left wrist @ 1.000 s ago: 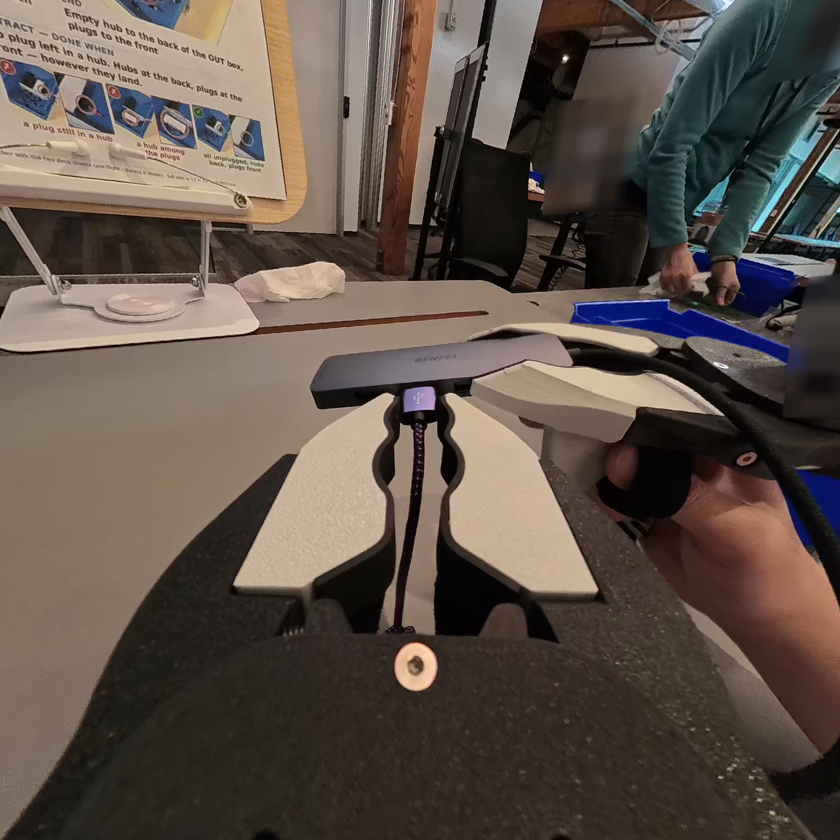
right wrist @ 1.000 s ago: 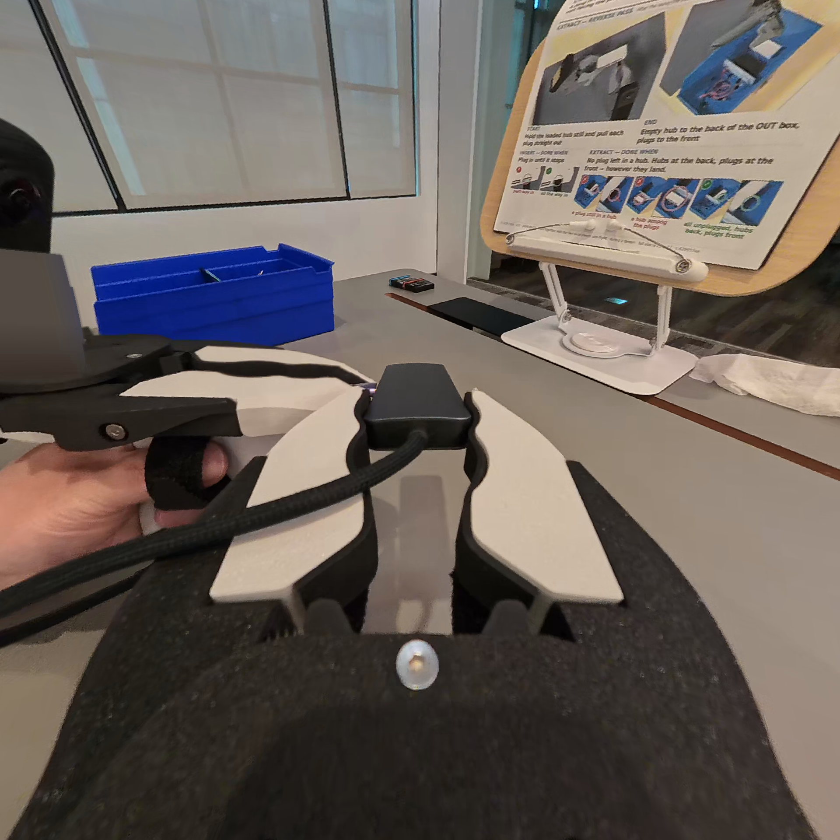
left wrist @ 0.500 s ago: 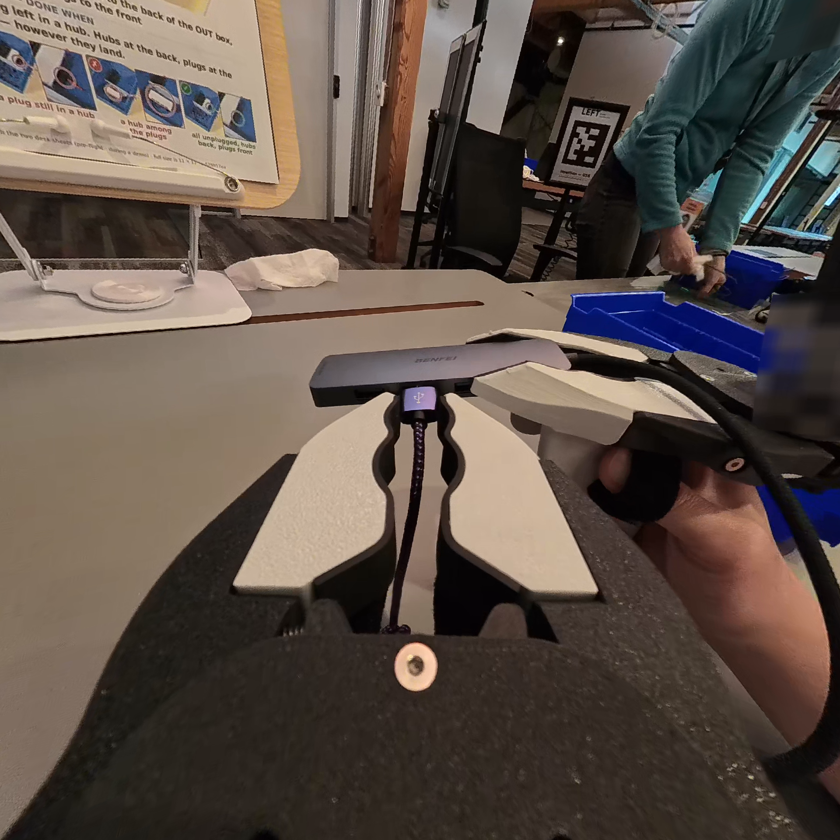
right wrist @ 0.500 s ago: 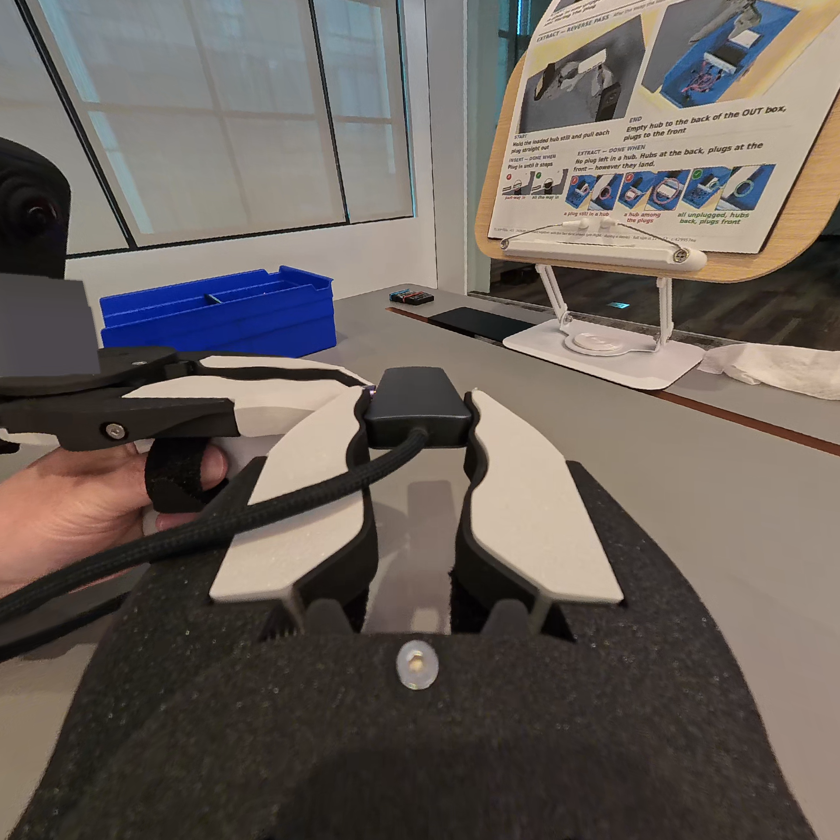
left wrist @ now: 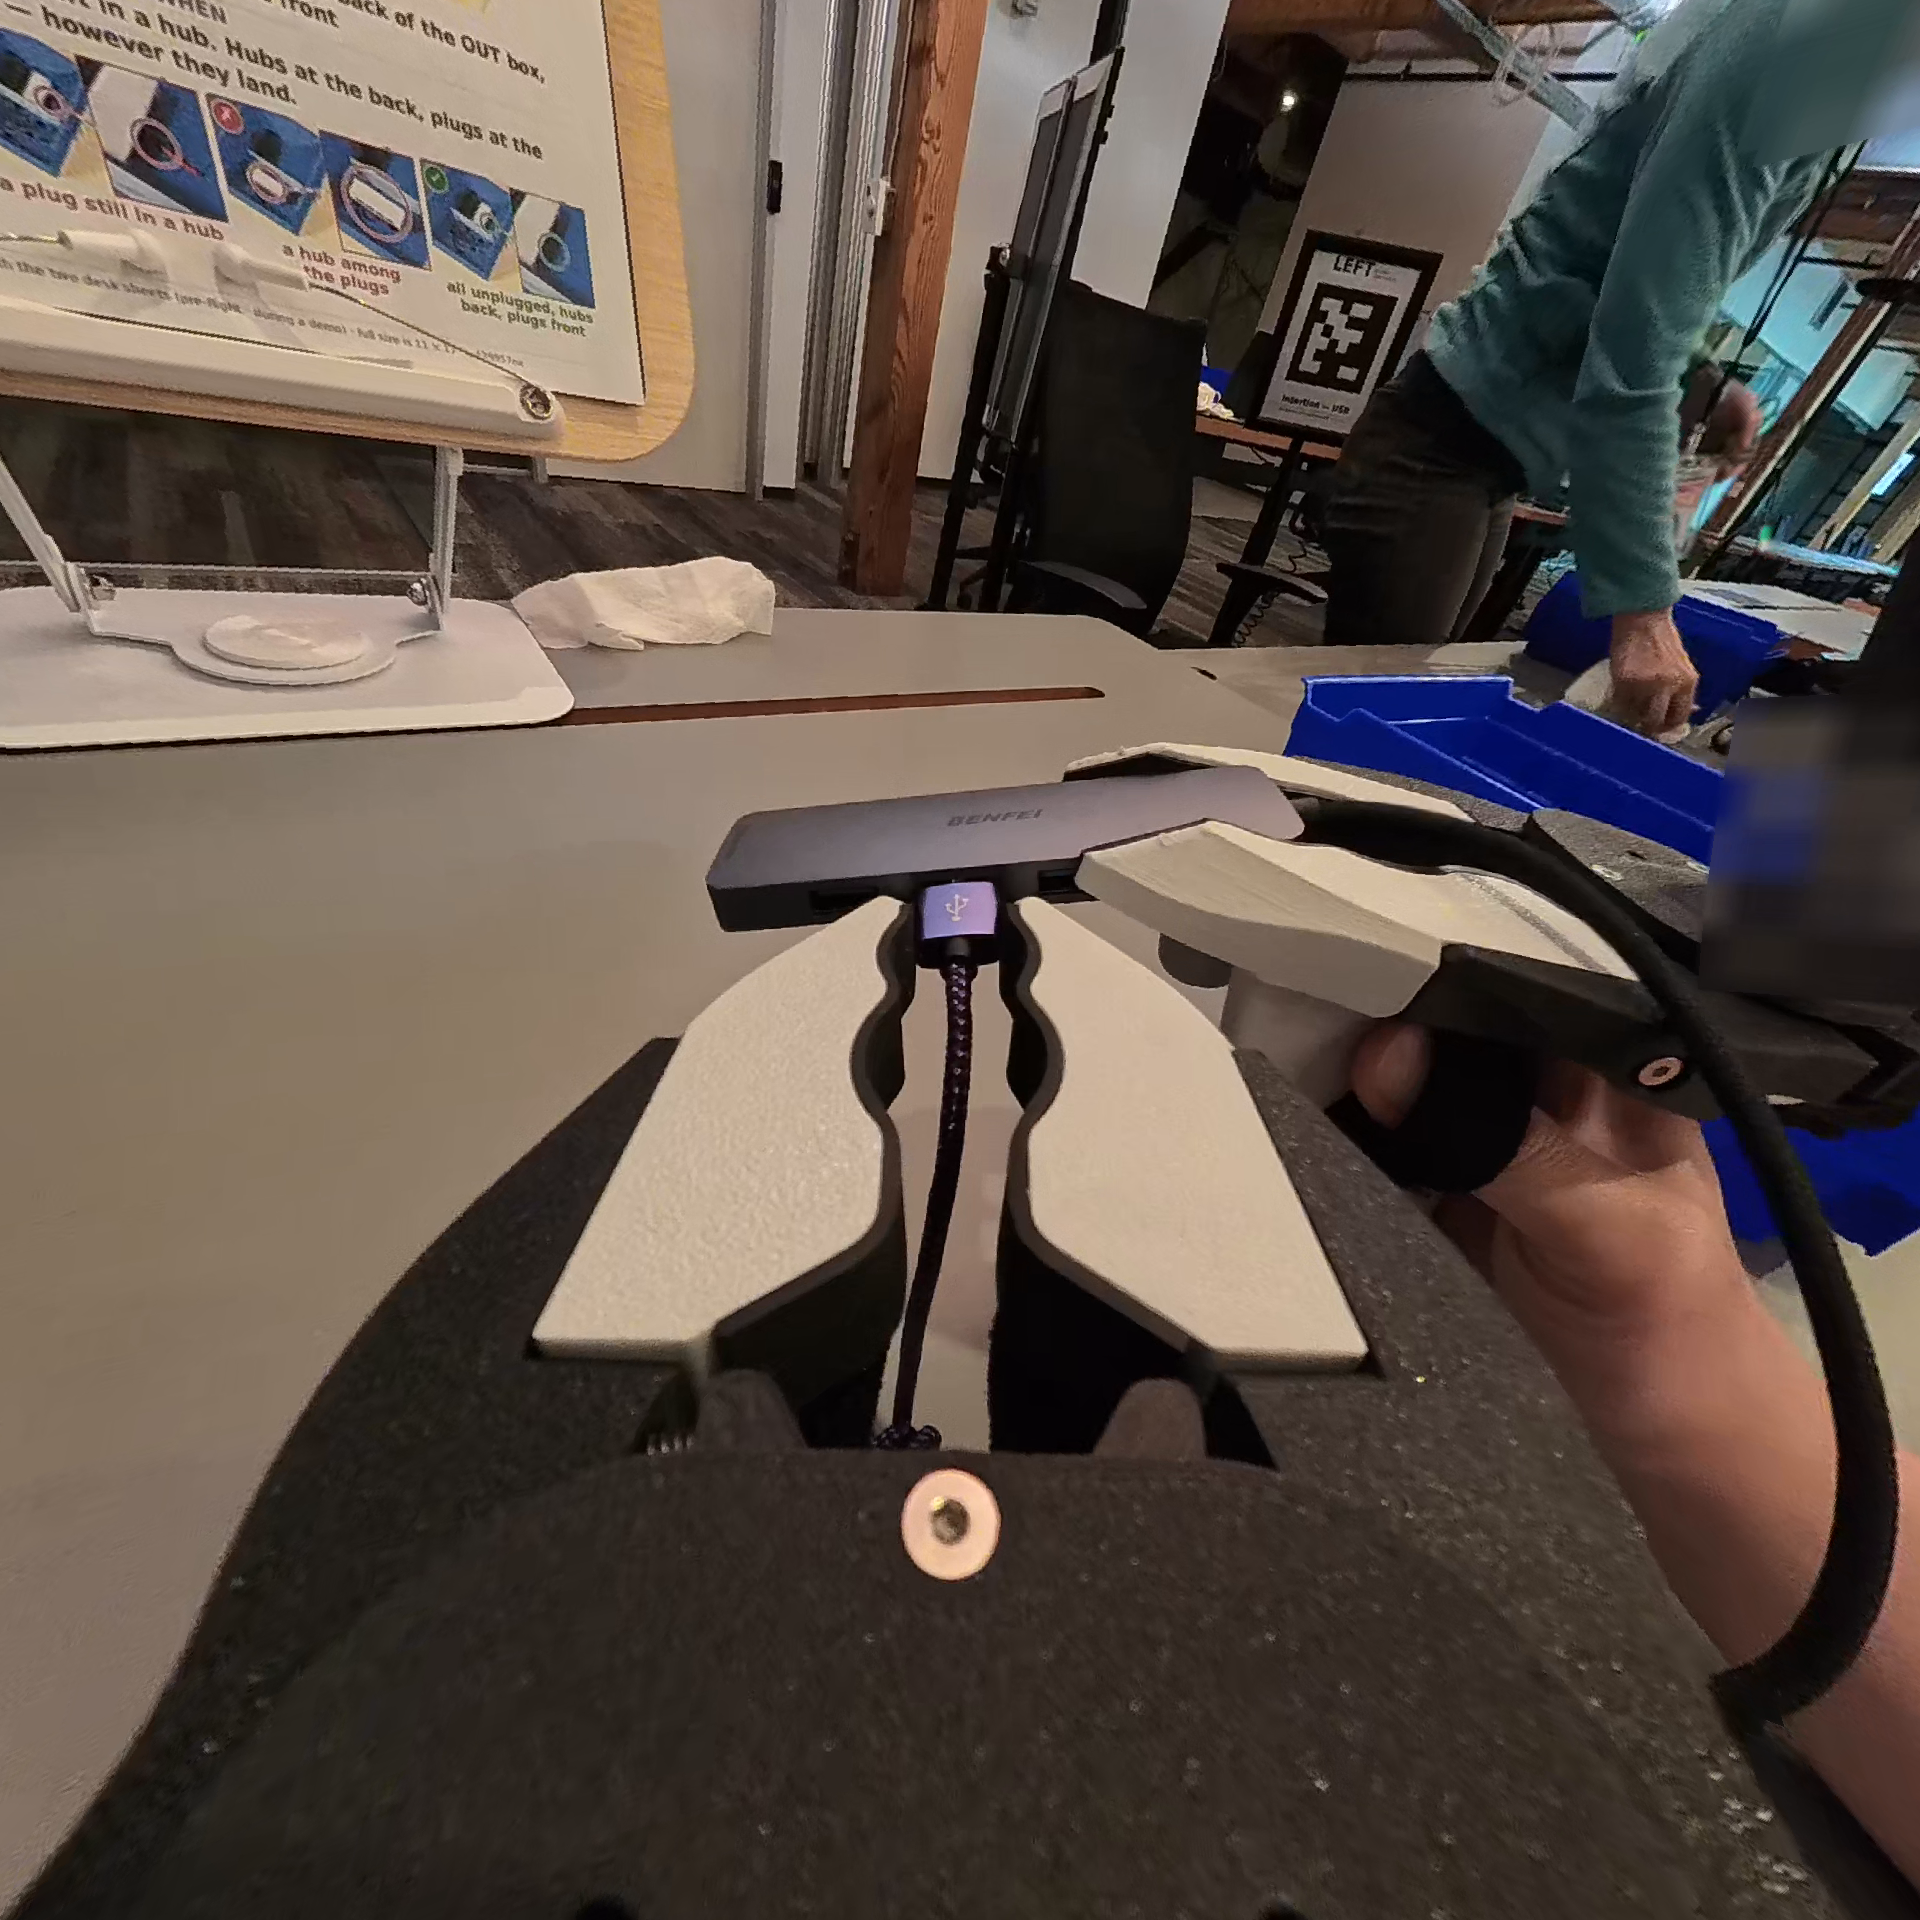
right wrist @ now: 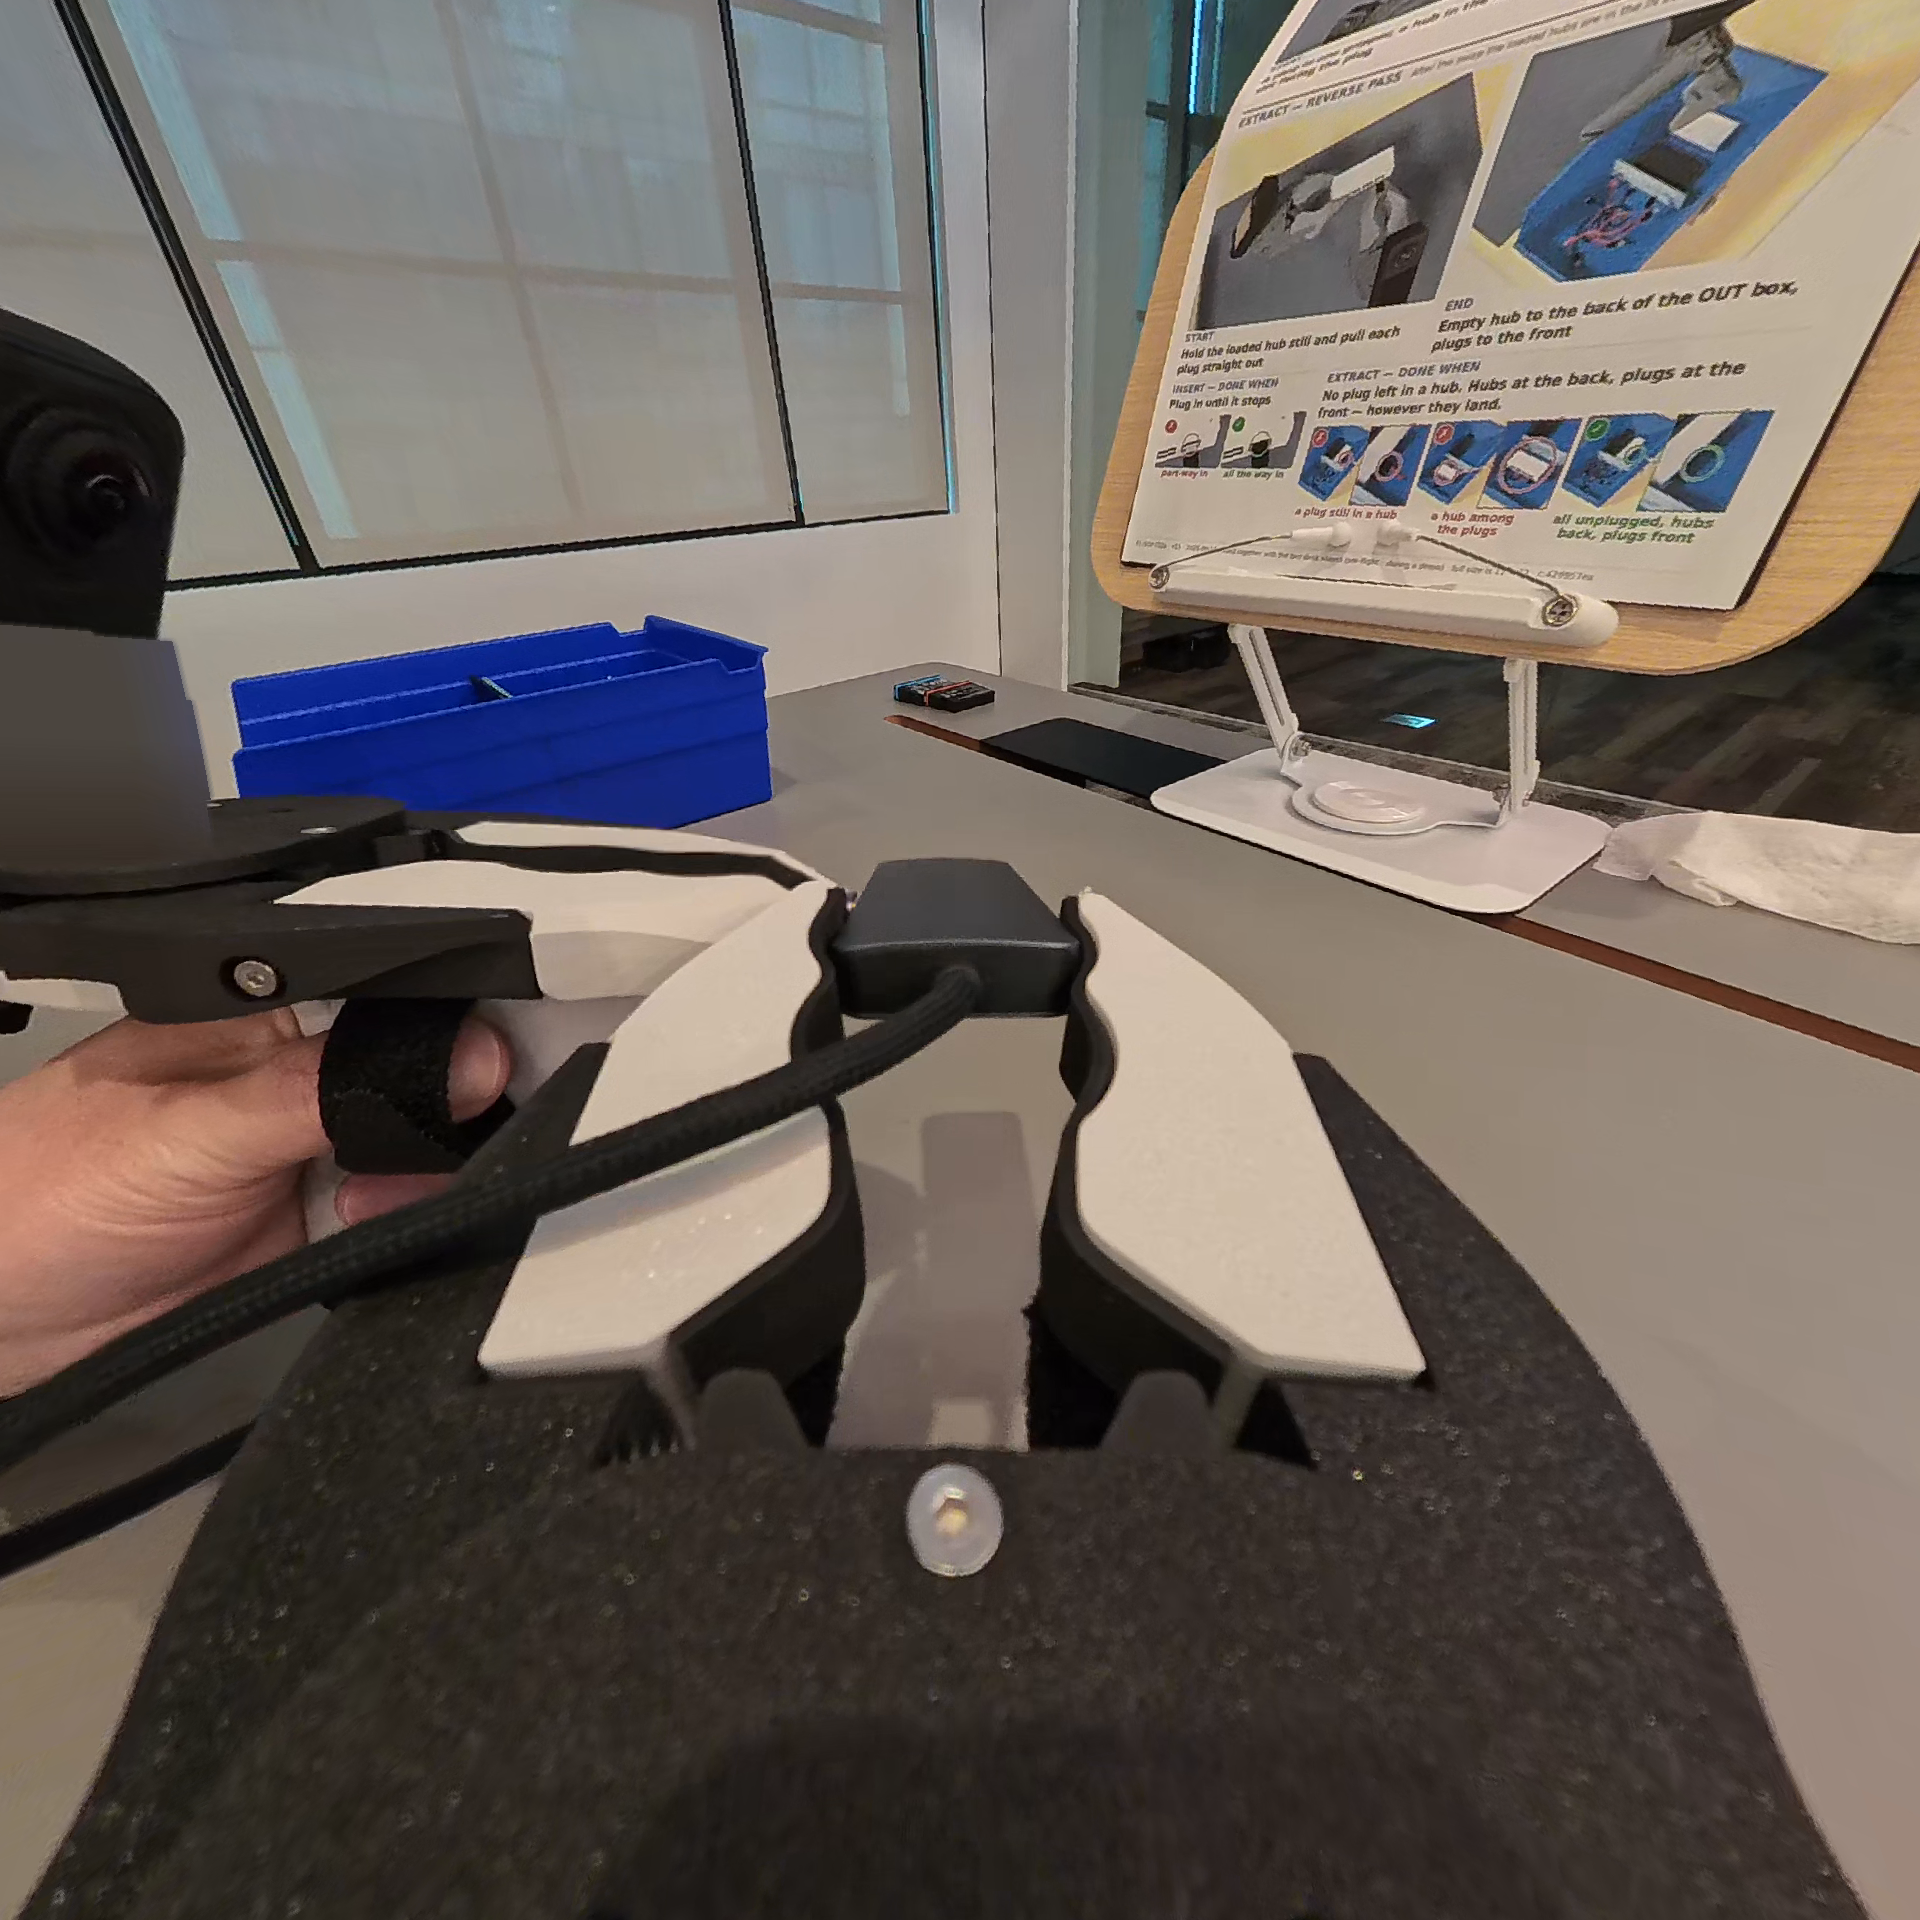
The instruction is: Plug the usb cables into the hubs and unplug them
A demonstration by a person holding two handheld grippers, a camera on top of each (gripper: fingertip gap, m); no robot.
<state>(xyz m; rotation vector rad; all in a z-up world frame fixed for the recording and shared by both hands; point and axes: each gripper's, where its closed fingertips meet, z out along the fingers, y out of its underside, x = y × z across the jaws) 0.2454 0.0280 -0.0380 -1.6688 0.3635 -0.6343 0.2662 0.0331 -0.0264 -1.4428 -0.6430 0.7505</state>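
A flat dark grey USB hub (left wrist: 997, 836) is held level above the grey table. My left gripper (left wrist: 956, 925) is shut on a purple USB plug (left wrist: 956, 920) that sits in the hub's front port; its braided purple cable (left wrist: 940, 1164) runs back between the fingers. My right gripper (right wrist: 951, 951) is shut on the hub's end (right wrist: 951, 930), with the hub's thick black cable (right wrist: 520, 1195) trailing left. The right gripper's fingers (left wrist: 1247, 914) come in from the right in the left wrist view. The left gripper's fingers (right wrist: 582, 914) show at the left in the right wrist view.
A white stand with an instruction board (left wrist: 260, 665) (right wrist: 1382, 821) and a crumpled tissue (left wrist: 655, 603) sit at the table's back. Blue bins stand to the right (left wrist: 1496, 738) and far left (right wrist: 509, 727). A person in a teal sleeve (left wrist: 1621, 343) bends over another table. My two grippers' fingertips are within a few centimetres of each other.
Both grippers and the hub have shifted slightly together; the views have panned a little. The plug stays in the hub. The person behind has moved a hand.
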